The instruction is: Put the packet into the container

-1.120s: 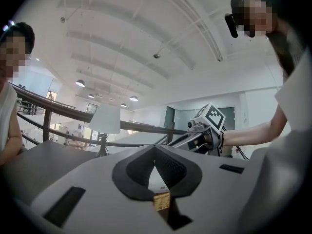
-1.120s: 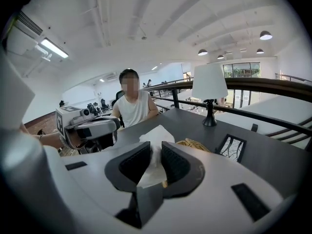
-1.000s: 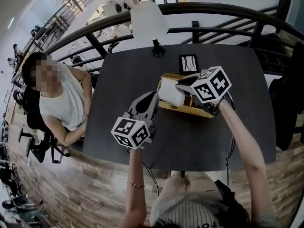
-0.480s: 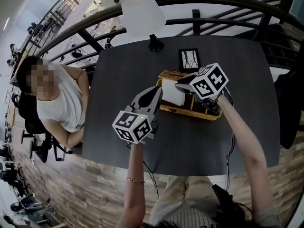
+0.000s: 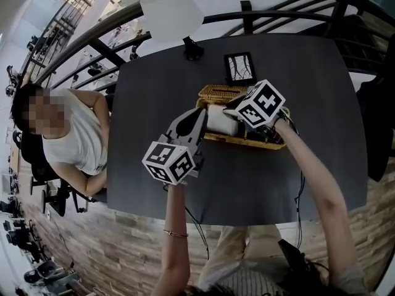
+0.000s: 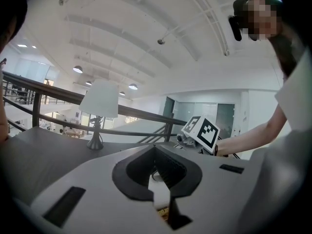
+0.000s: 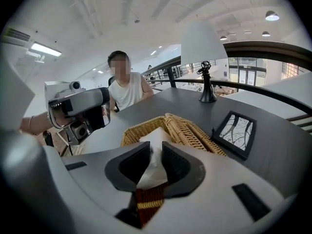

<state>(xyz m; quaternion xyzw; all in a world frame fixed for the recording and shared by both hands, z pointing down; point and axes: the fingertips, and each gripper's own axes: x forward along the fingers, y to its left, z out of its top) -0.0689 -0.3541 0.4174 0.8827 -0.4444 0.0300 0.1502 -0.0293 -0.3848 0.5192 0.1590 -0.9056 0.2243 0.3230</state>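
A white packet (image 5: 220, 121) lies across the left end of the wicker basket (image 5: 265, 139), which is the container on the dark table. My right gripper (image 5: 231, 113) is shut on the packet; in the right gripper view the white wrapper (image 7: 152, 155) is pinched between the pads (image 7: 176, 164), just above the basket (image 7: 190, 130). My left gripper (image 5: 201, 116) points at the packet's left end with its tips right at it. Its jaws (image 6: 160, 179) stand a narrow gap apart. White shows through the gap, and no grip is visible.
A small black picture frame (image 5: 239, 68) lies behind the basket, and a white-shaded lamp (image 5: 171, 11) stands at the table's far edge by the railing. A person in a white top (image 5: 74, 137) sits at the table's left side.
The left gripper has edged forward, up to the packet's left end. The right gripper still holds the packet at the basket, a little lower over it.
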